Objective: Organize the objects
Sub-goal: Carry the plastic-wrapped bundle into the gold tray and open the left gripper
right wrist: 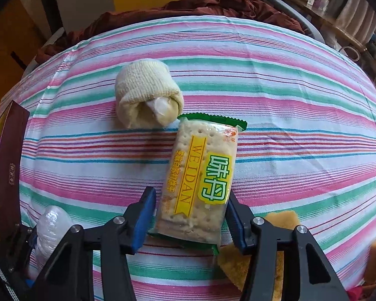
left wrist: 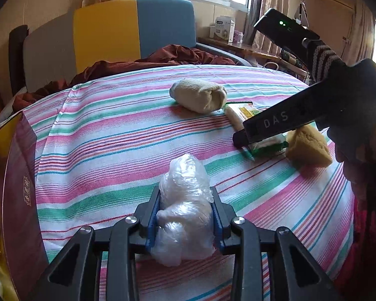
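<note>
Striped cloth: work surface, four loose items on it, none yet grouped.
Maroon box: at cloth's left edge, likely destination; contents not visible.
Cracker packet: flat on cloth, between jaws of right gripper; jaws released, gap visible on left side, packet not gripped.
Rolled sock: just beyond packet, untouched.
Sponge: beside packet, untouched.
Plastic bag wad: clenched in left gripper.
Judgement: task early; most sorting remains.
</note>
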